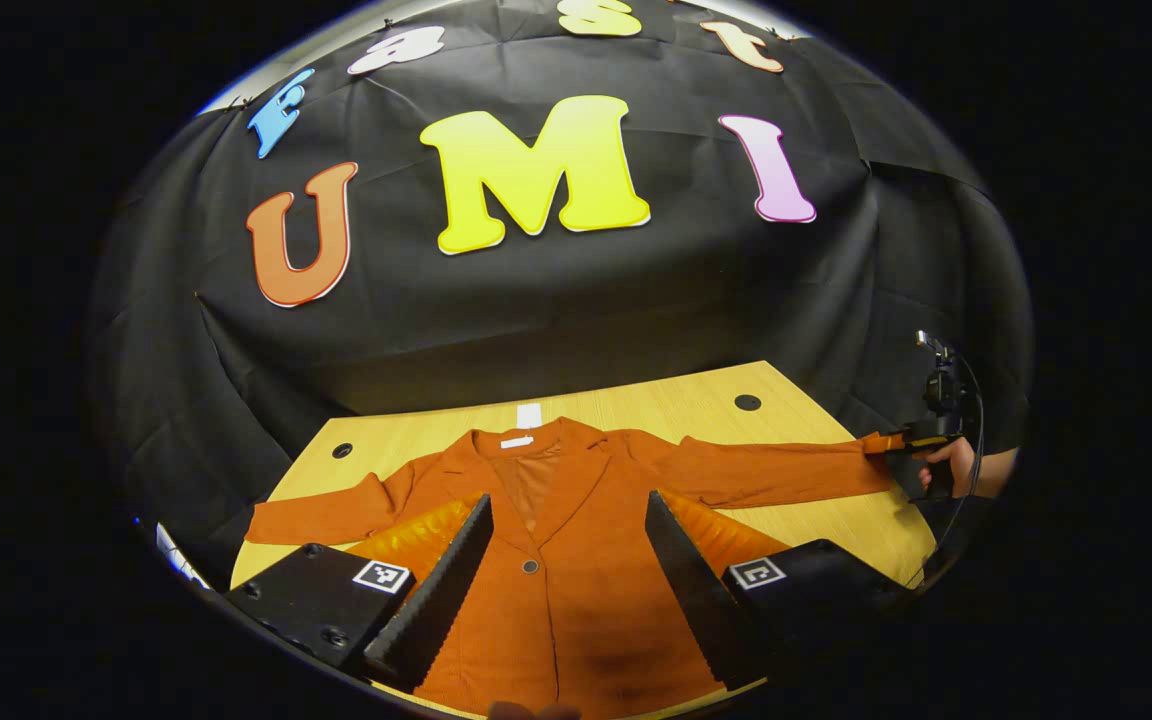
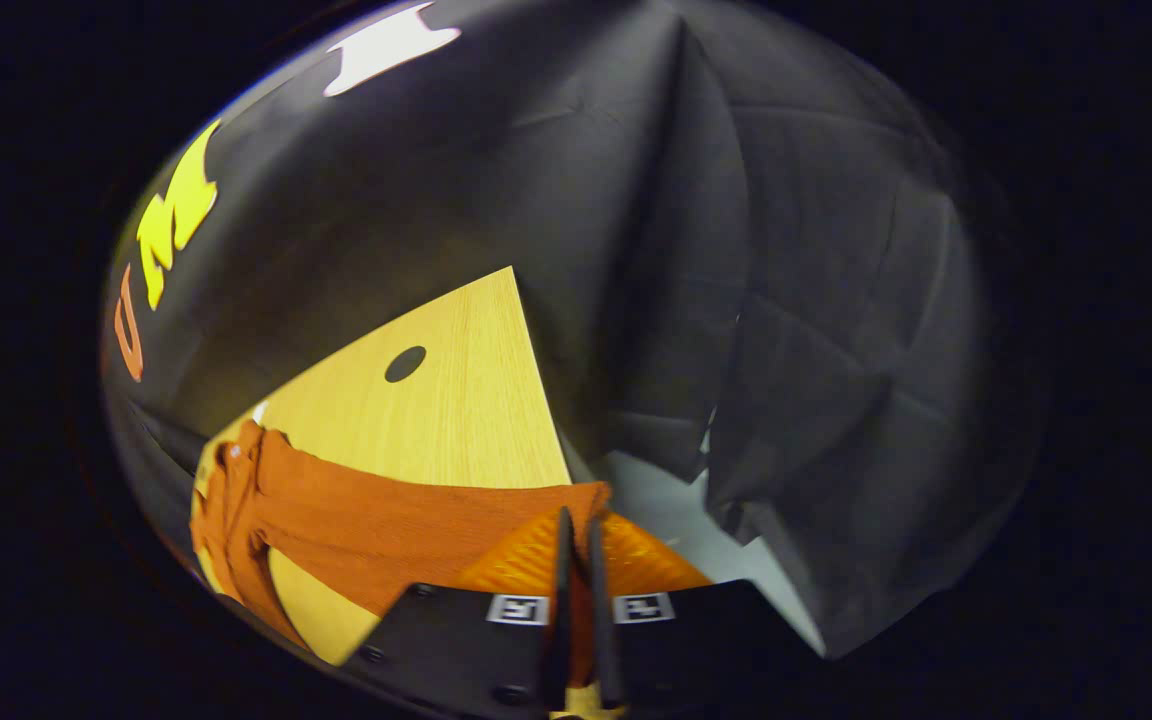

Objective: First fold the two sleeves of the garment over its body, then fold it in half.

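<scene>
across the tabletop: an orange jacket (image 1: pixel 576 540) lies face up on the wooden tabletop (image 1: pixel 696 400), collar toward the black cloth wall, both sleeves spread out sideways.
left gripper (image 1: pixel 566 580): low centre of the left gripper view, hovering above the jacket's buttoned front; jaws wide, nothing between them.
right gripper (image 2: pixel 576 590): bottom centre of the right gripper view; jaws drawn narrow, pinching the cuff (image 2: pixel 586 495) of one sleeve. at the right edge of the left gripper view it shows far off, held by a hand (image 1: pixel 941 465), at the tip of the long sleeve (image 1: pixel 776 470).
other sleeve (image 1: pixel 321 515): lower left of the left gripper view, flat, untouched.
stage: judged as the first sleeve fold, cuff taken, not yet carried over the body.
handling: soft, limp woven cloth, light, likely to sag and drag; no fragility. best hold is the cuff edge for sleeves, then hem or shoulder corners for the halving.
risk: a thin pinch may slip if pulled fast.
</scene>
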